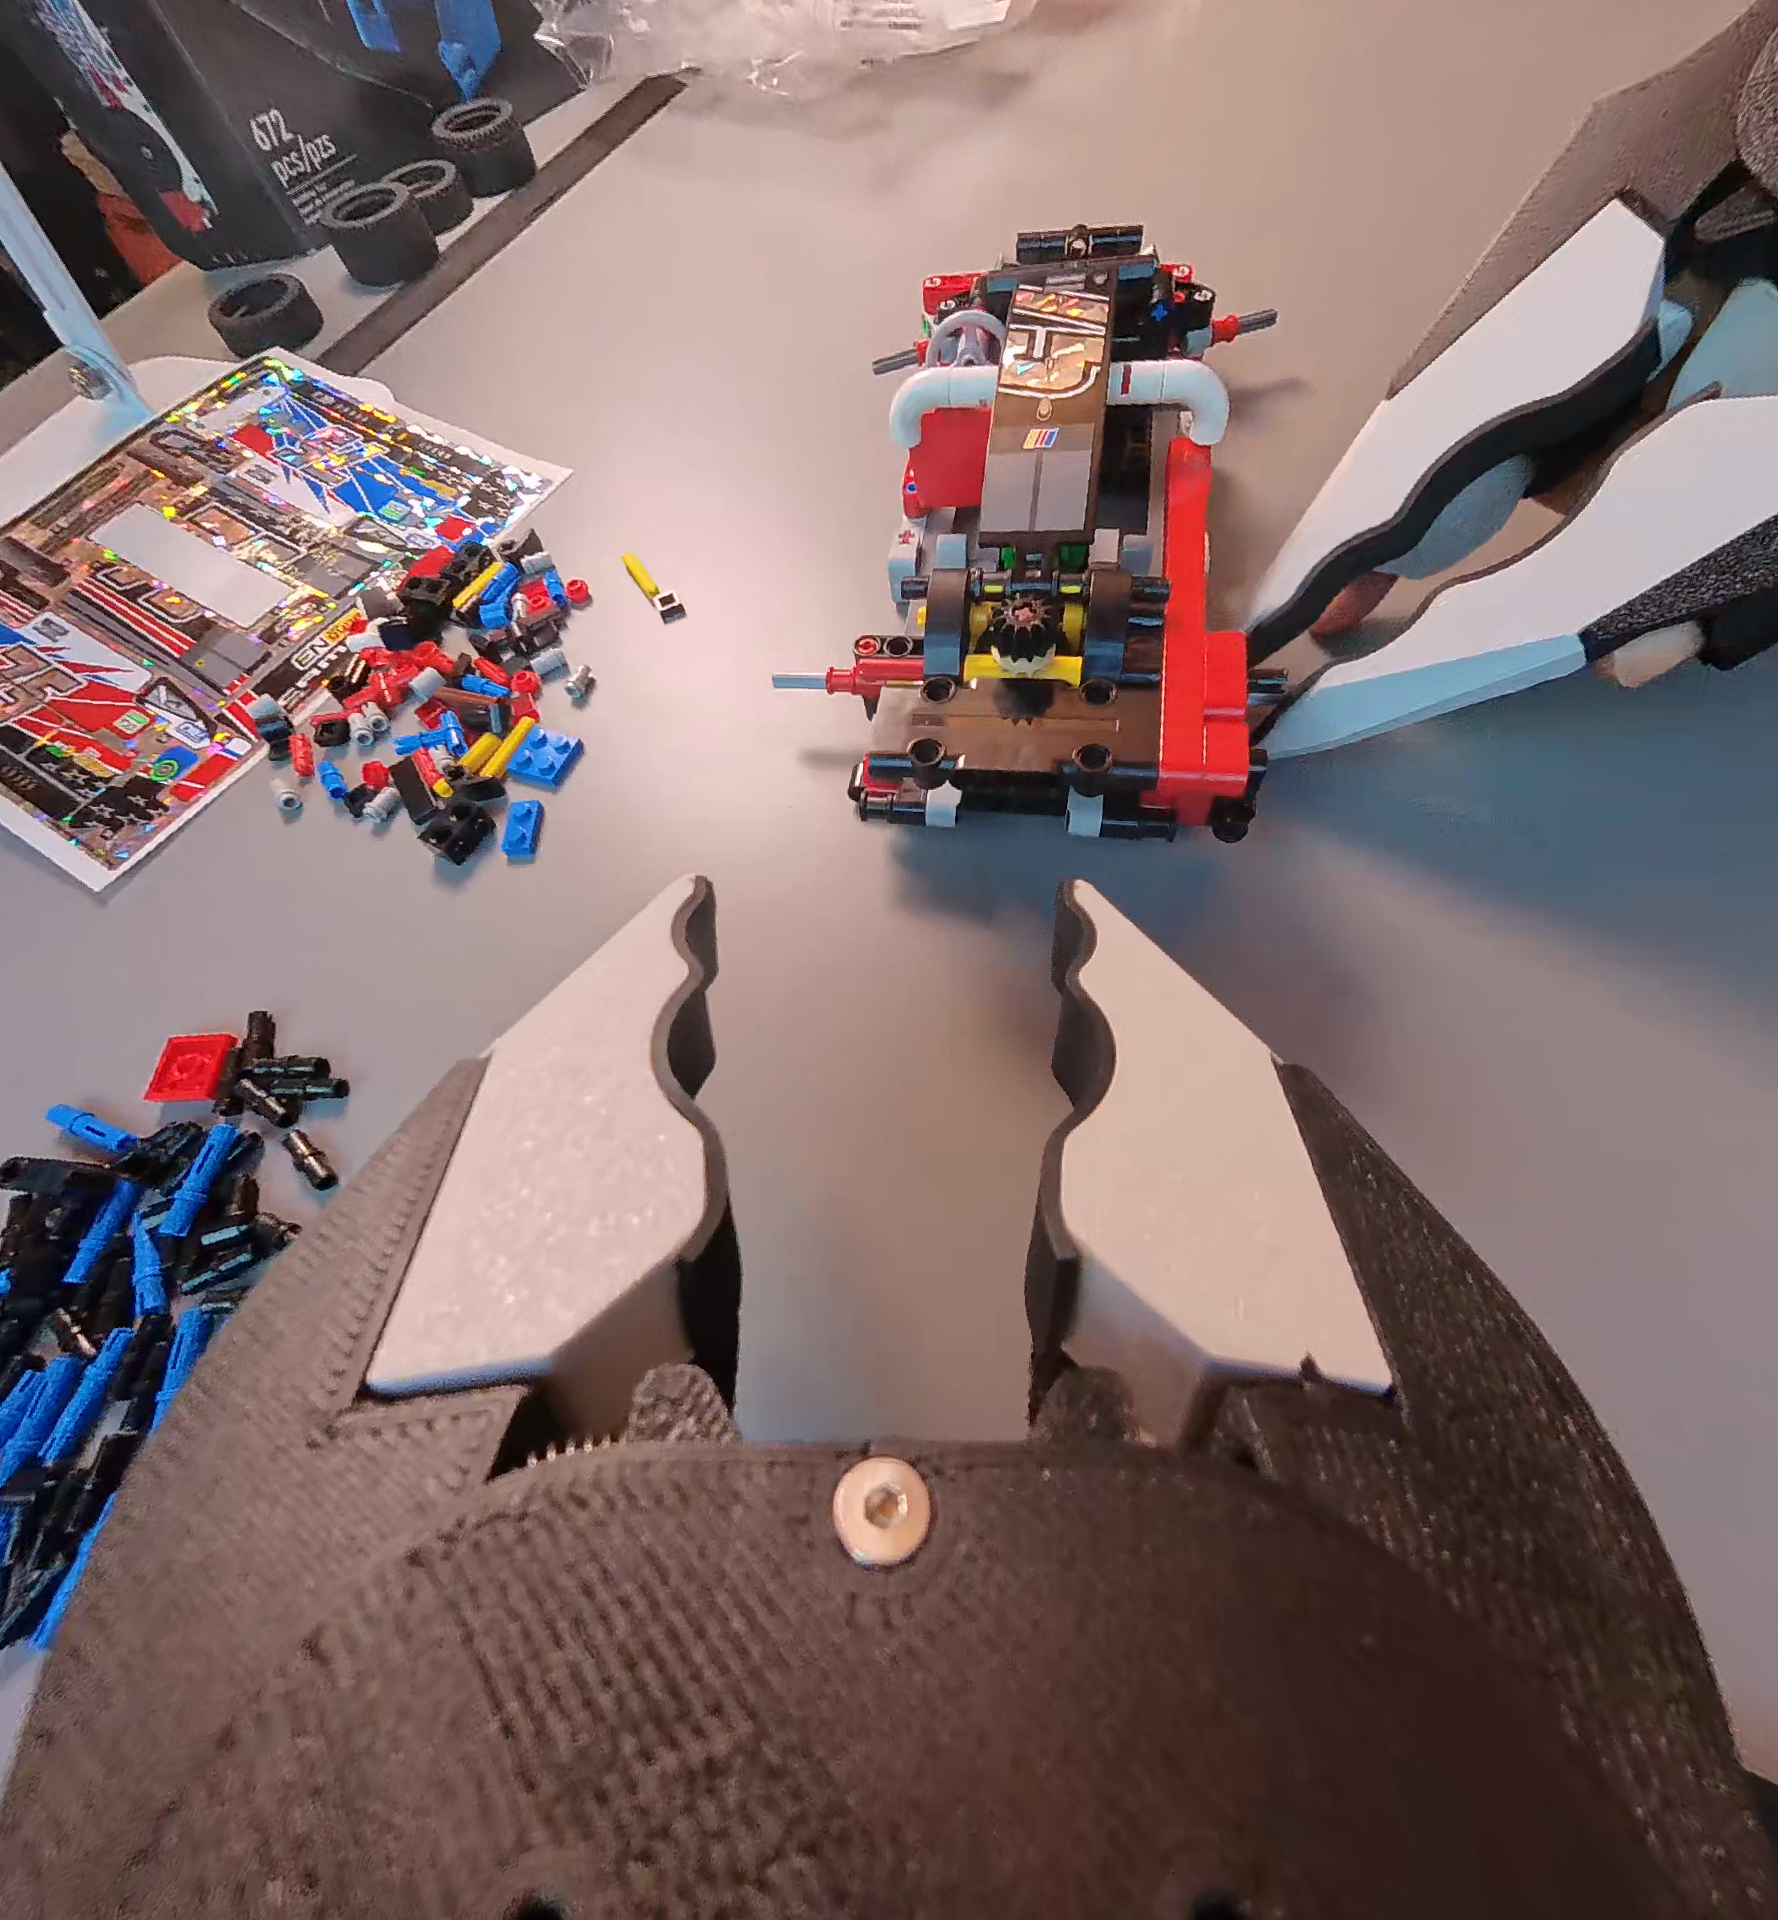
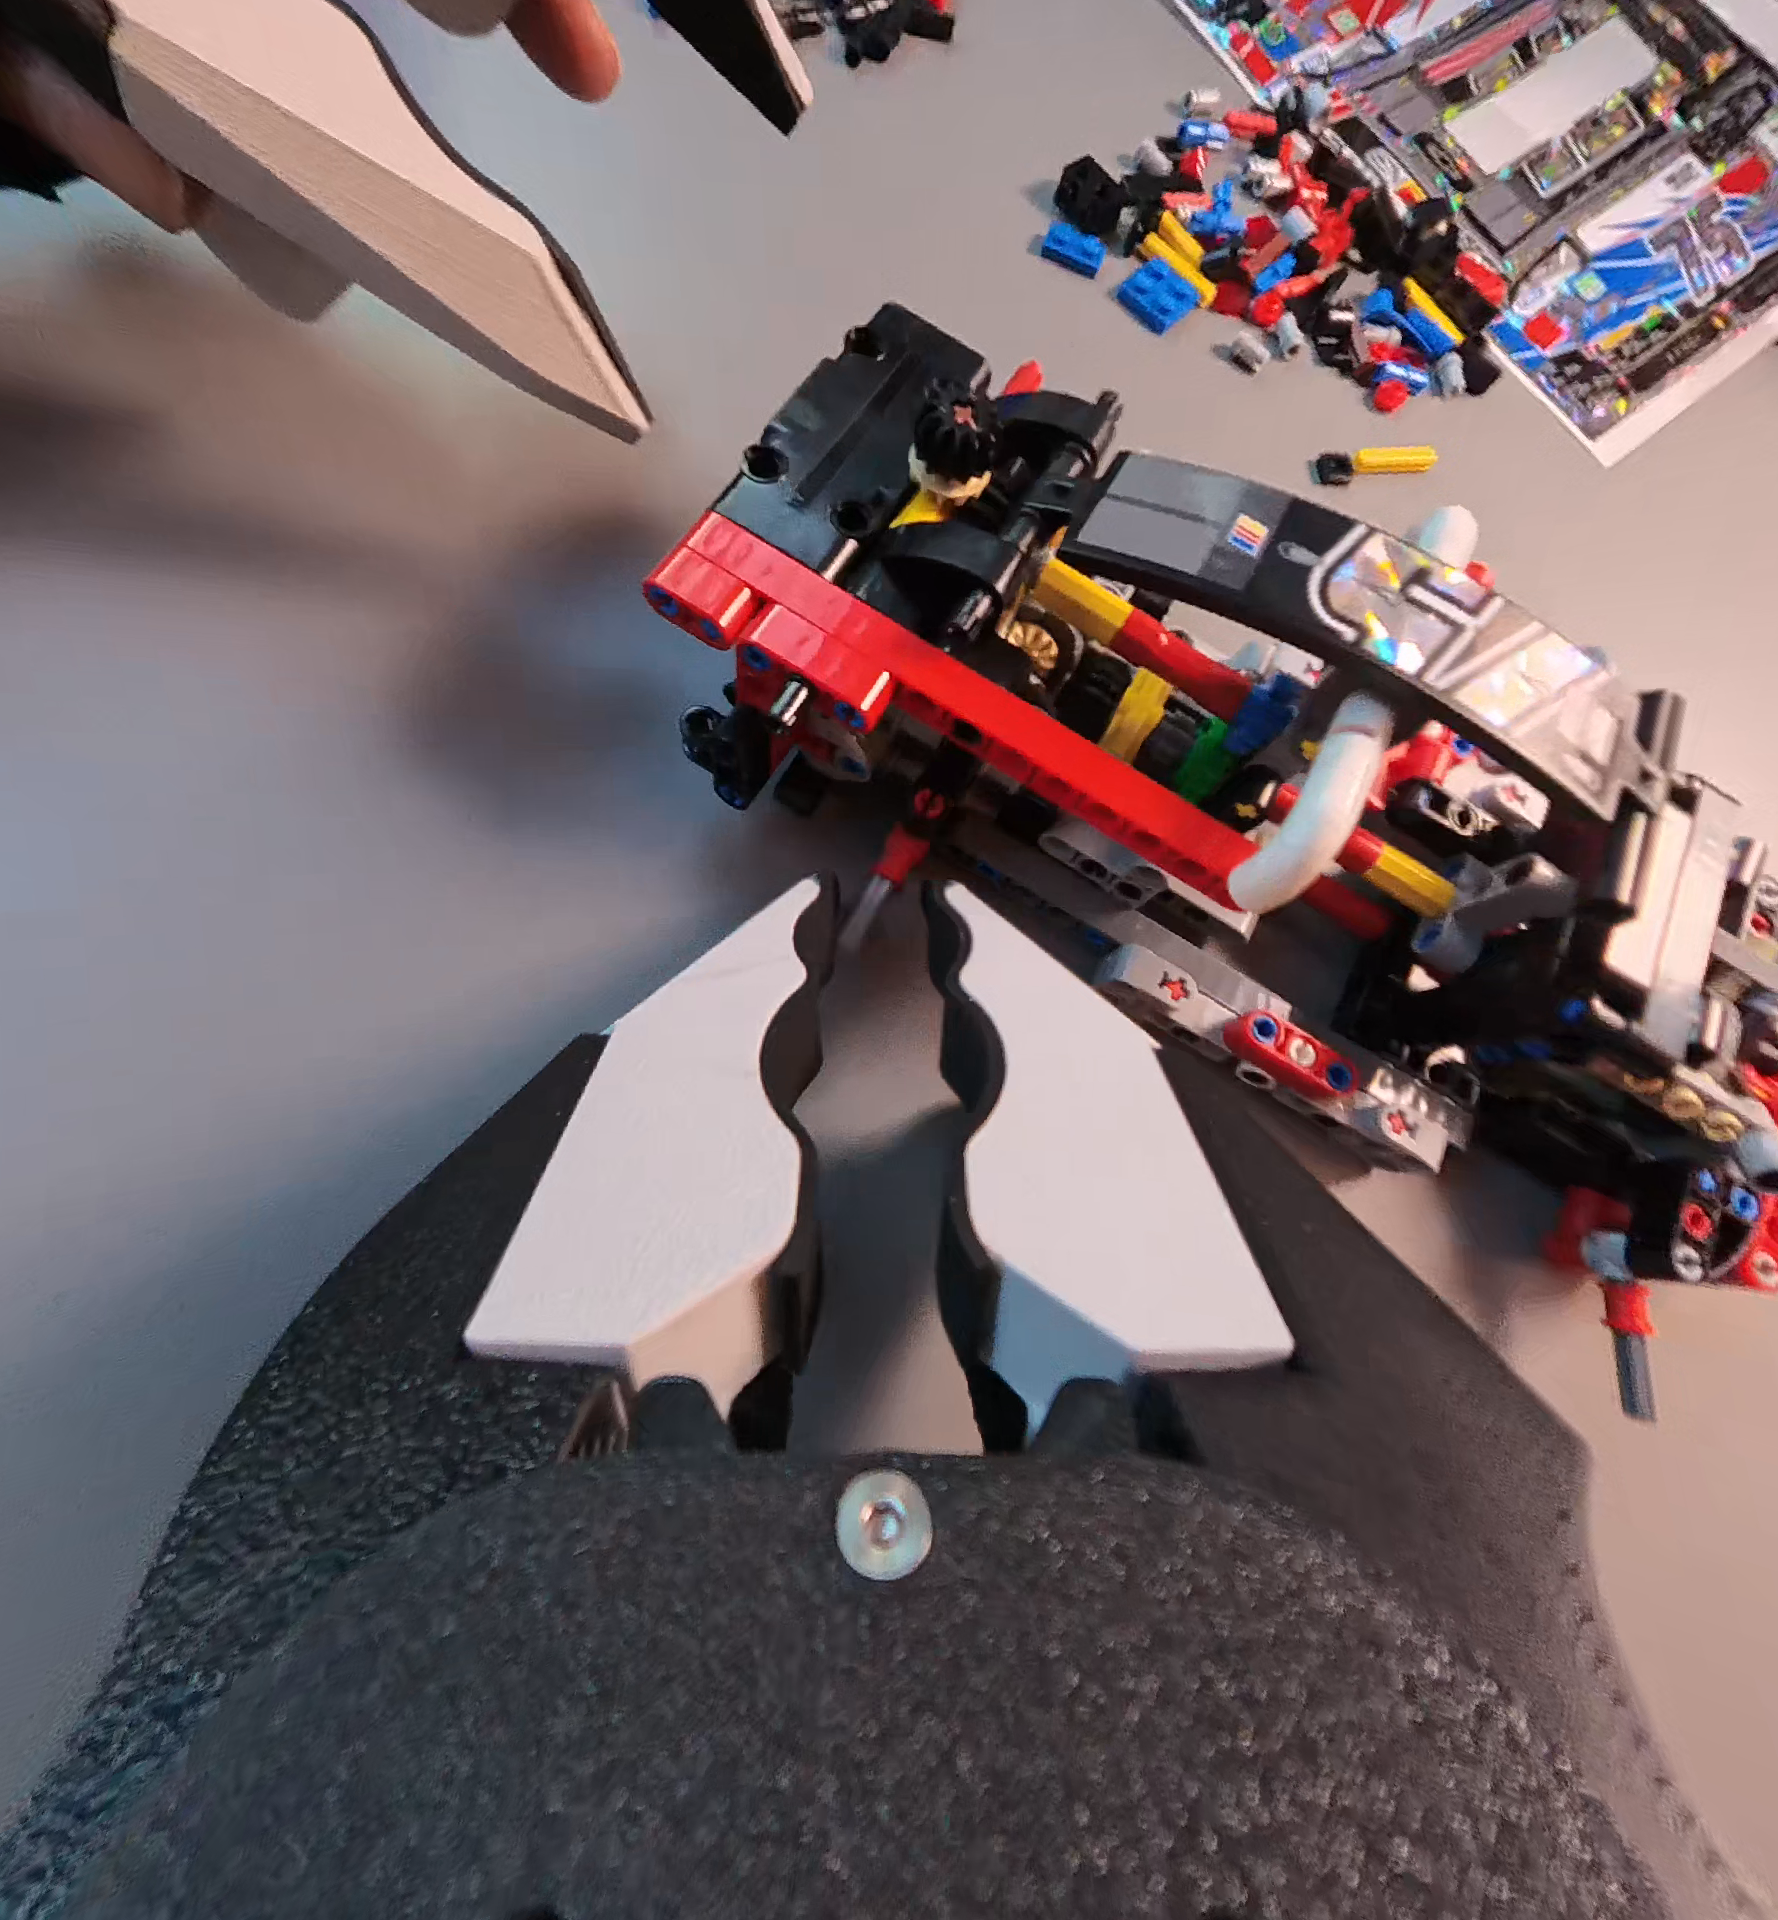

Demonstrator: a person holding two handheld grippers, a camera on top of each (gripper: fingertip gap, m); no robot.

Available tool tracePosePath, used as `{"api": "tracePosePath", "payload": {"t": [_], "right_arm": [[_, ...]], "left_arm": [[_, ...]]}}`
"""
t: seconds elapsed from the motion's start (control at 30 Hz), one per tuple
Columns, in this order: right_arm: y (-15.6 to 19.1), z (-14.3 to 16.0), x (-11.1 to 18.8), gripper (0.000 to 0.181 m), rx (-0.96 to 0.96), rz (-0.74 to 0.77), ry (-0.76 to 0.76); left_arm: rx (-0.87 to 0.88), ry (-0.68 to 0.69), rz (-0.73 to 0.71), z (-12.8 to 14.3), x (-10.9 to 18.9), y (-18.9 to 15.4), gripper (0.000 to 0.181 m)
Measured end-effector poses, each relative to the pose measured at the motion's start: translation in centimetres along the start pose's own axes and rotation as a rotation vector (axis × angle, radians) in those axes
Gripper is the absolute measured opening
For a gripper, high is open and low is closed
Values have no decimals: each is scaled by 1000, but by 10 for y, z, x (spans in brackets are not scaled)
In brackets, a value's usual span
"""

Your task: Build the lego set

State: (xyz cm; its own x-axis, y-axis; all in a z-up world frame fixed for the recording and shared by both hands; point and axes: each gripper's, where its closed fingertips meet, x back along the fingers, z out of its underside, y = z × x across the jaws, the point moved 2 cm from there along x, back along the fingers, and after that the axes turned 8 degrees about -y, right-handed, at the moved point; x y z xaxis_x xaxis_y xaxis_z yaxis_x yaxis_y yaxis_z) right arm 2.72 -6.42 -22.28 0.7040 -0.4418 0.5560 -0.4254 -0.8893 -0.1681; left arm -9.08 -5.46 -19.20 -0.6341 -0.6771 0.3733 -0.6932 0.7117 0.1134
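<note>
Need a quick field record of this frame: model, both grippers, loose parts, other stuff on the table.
model: part-built lego car, on grey table, no wheels fitted
left gripper: open, empty, short of the car
right gripper: fingertips either side of a grey axle at the car's side; contact unclear
loose parts: mixed pile; blue and black pins; yellow axle piece
other: sticker sheet, tyres, box
</note>
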Motion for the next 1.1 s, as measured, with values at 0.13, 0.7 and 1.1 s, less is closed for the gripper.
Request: {"api": "tracePosePath", "payload": {"t": [0.13,0.7,1.1], "right_arm": [[-8,1,1,8,49,-13,-9],[-49,-72,12,3,-184,-14,-168],[-47,-107,18,3,-230,-61,-241]], "left_arm": [[0,16,2,5,-3,-1,63],[-45,-68,-31,-7,-9,-4,69],[-265,-161,-205,-40,-44,9,71]]}}
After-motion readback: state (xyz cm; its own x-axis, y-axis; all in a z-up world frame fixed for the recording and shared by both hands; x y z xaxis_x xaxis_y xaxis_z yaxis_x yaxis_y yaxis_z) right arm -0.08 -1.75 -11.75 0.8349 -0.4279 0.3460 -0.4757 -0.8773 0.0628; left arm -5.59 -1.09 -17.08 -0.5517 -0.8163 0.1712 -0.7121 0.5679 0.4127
